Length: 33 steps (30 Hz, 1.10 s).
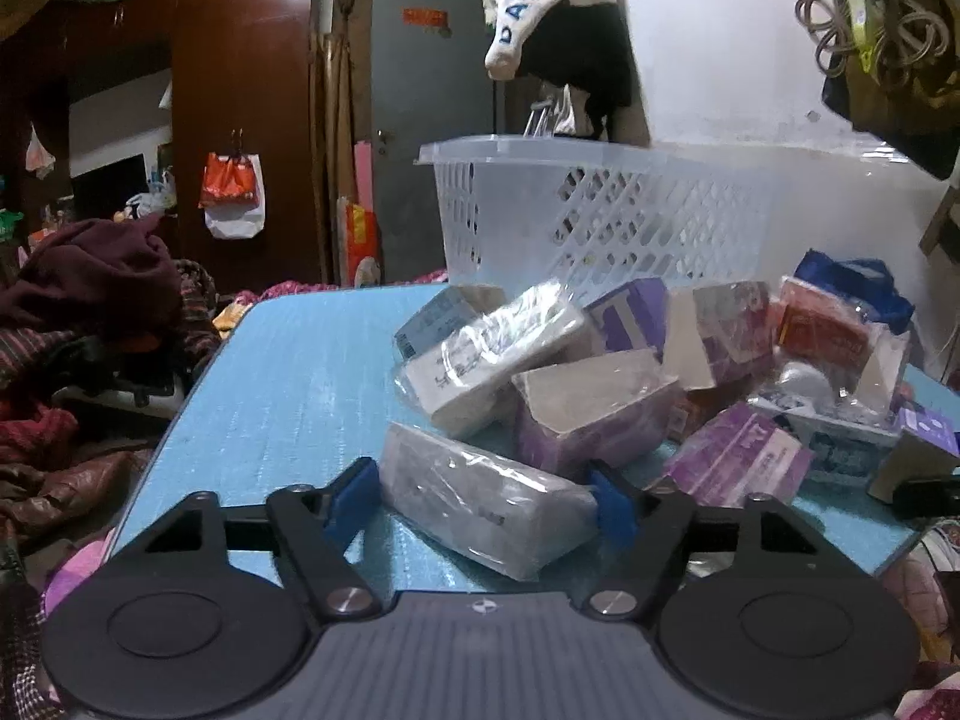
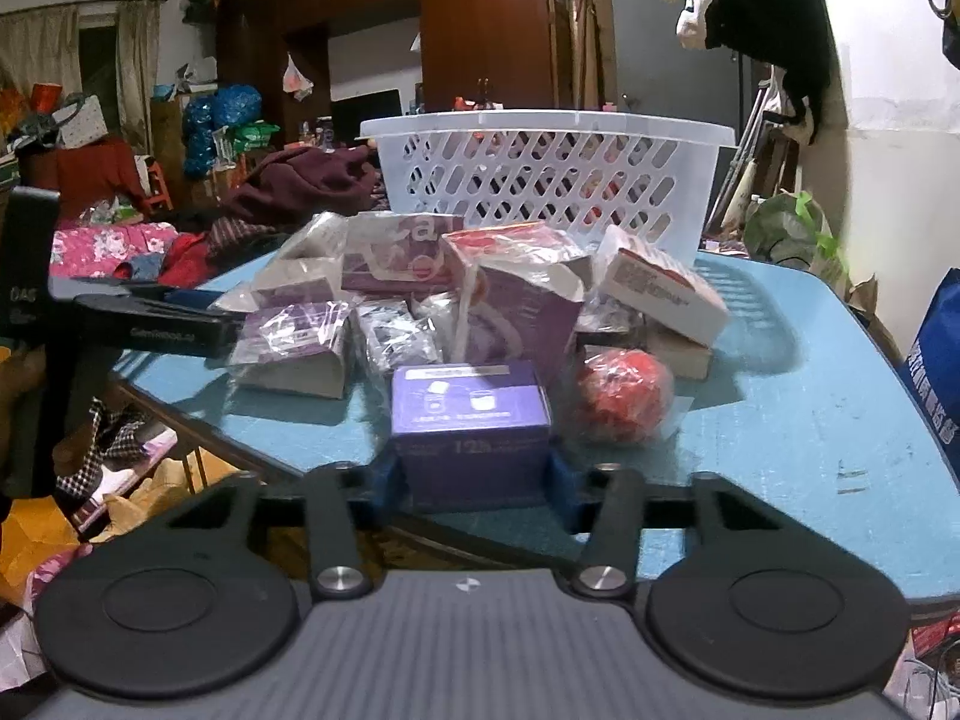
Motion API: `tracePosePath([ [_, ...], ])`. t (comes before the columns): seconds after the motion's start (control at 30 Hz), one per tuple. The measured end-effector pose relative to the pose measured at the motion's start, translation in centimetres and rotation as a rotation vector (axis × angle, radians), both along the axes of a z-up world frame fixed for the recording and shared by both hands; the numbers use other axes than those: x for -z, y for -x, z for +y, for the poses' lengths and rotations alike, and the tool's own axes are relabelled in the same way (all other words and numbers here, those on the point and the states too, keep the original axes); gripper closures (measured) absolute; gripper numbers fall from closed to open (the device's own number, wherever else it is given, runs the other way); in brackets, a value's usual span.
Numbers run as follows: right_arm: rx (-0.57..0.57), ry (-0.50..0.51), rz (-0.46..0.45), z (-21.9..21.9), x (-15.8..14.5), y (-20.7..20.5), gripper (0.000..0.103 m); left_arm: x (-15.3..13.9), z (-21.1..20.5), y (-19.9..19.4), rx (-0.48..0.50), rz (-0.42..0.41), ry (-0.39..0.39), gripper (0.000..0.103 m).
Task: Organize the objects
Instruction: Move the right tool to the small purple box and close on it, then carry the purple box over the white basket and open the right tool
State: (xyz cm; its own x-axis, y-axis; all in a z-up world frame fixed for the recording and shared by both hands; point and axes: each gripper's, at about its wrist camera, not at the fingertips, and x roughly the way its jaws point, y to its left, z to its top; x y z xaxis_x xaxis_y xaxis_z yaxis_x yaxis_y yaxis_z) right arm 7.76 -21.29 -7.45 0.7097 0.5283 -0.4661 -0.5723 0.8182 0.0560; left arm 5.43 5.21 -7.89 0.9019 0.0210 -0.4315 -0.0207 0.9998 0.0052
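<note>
A pile of plastic-wrapped boxes (image 1: pixel 600 372) lies on the blue table (image 1: pixel 288 372), in front of a white slotted basket (image 1: pixel 600 204). My left gripper (image 1: pixel 483 495) has its blue fingers on both ends of a clear-wrapped white packet (image 1: pixel 480 504) at the table's near edge. In the right wrist view, my right gripper (image 2: pixel 474 483) has its fingers against both sides of a purple box (image 2: pixel 471 420) on the table (image 2: pixel 810 408). The pile (image 2: pixel 480 294) and the basket (image 2: pixel 546 174) are behind it. A red wrapped ball (image 2: pixel 621 396) lies right of the box.
Heaps of clothes (image 1: pixel 90 312) lie left of the table. A dark wardrobe (image 1: pixel 240 90) and a grey door (image 1: pixel 432 120) stand behind. Clothing (image 1: pixel 558 18) hangs above the basket. The left gripper's black body (image 2: pixel 150 324) shows at the right view's left side.
</note>
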Motion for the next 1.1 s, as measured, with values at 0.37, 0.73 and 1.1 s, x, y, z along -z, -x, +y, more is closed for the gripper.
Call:
tracePosePath([
  [0.37,0.0,-0.018,-0.044,-1.1,-1.9,1.1,0.053,-1.3,0.5,1.7,-0.019,-0.057,-0.005,0.035],
  [0.73,0.044,-0.062,-0.073,-2.9,-3.6,0.6,0.053,-2.3,1.3,2.7,-0.037,-0.114,0.015,0.036],
  [1.1,0.016,-0.131,-0.162,0.0,-12.1,-8.7,0.053,-12.2,-0.4,-6.3,0.066,-0.194,0.128,0.036],
])
